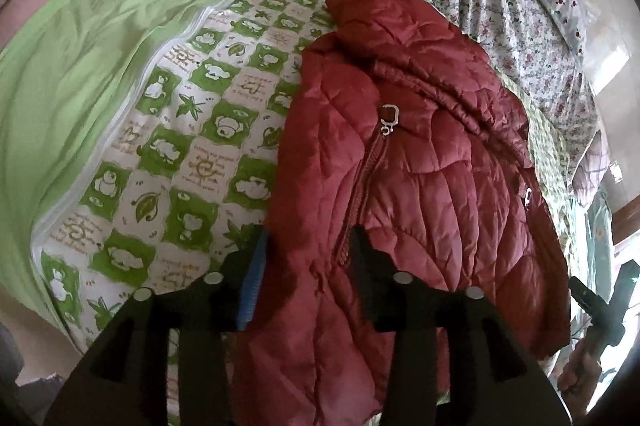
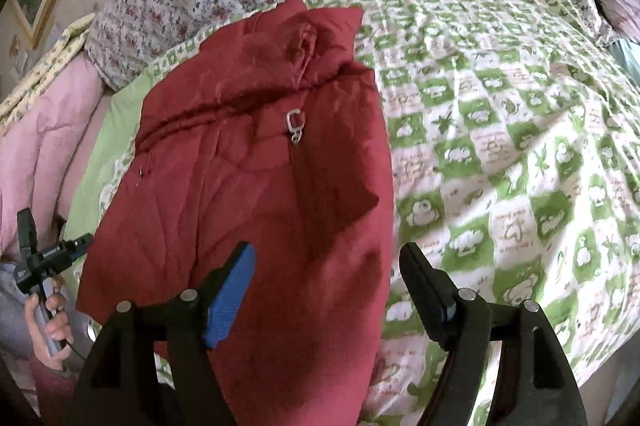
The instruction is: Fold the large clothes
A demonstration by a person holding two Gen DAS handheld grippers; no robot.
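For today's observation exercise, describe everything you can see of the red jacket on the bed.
The red jacket is a puffy quilted garment of shiny fabric. It lies on a green-and-white checked cover, collar end away from the cameras. Its front zip is closed, with a silver pull near the collar. It looks folded into a narrow bundle; no sleeve shows spread out. Both grippers stand open over its near end, gripping nothing.

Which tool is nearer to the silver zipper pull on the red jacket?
Too close to call. The left tool hovers open over the red jacket, right along the zipper line below the zipper pull. The right tool hovers open over the jacket's other edge.
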